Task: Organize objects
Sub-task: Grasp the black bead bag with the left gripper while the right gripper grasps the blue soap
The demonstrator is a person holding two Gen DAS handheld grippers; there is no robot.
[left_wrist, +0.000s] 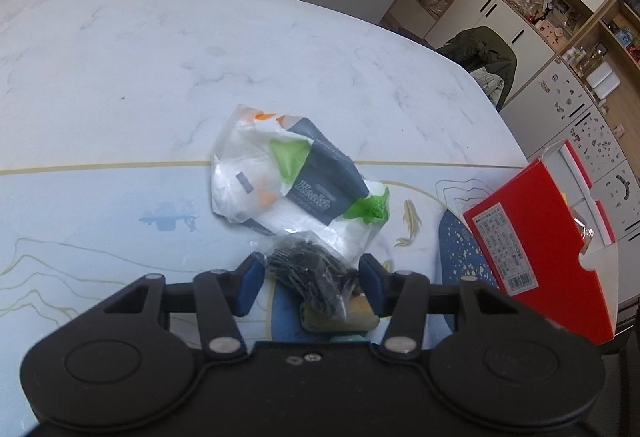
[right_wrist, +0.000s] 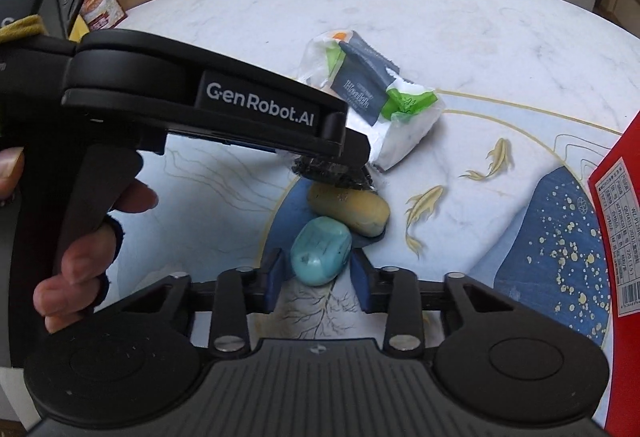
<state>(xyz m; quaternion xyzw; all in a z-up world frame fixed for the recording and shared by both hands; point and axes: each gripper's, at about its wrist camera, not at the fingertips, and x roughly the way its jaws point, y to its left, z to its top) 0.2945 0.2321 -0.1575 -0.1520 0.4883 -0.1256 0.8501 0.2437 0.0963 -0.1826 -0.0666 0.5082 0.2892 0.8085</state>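
Left gripper [left_wrist: 310, 277] clamps black bundle [left_wrist: 312, 273]; lift clear of yellow bar [right_wrist: 350, 213]. Right gripper [right_wrist: 316, 269] wide around teal bar [right_wrist: 320, 257]; centre, then squeeze.

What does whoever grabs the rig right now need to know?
Left gripper: jaws around the black bristly bundle in clear wrap; contact unclear.
Right gripper: open, jaws either side of the turquoise soap bar, not gripping.
Yellow soap bar lies just beyond the turquoise one; wet-wipes pack further back; red box at the table's right edge.
Done: nothing visibly sorted.
Left: all items.
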